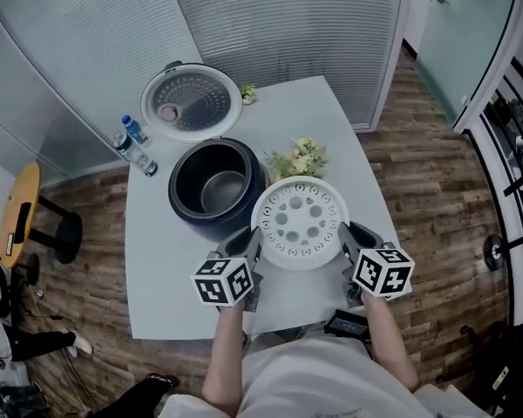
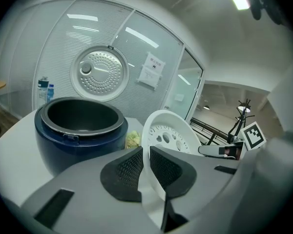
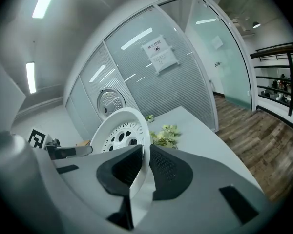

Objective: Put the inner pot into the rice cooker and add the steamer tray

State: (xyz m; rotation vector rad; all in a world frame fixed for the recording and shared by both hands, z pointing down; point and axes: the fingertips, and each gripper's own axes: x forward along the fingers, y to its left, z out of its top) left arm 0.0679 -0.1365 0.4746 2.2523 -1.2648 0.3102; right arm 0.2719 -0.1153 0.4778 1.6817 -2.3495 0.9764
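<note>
The white steamer tray [image 1: 299,222] with its pattern of holes hangs above the table, just right of the dark blue rice cooker [image 1: 185,205]. My left gripper [image 1: 254,249] is shut on the tray's left rim, and my right gripper [image 1: 347,242] is shut on its right rim. In the left gripper view the rim of the steamer tray [image 2: 168,133] runs between the pads of the left gripper [image 2: 145,154]. The right gripper [image 3: 142,150] pinches the steamer tray [image 3: 119,130] the same way. The inner pot [image 1: 222,190] sits inside the cooker, whose lid [image 1: 192,103] stands open behind.
Two water bottles [image 1: 135,146] stand left of the cooker. A bunch of pale flowers [image 1: 301,157] lies behind the tray and a small green sprig [image 1: 247,94] by the lid. A yellow stool [image 1: 22,212] stands off the white table [image 1: 157,277] at the left.
</note>
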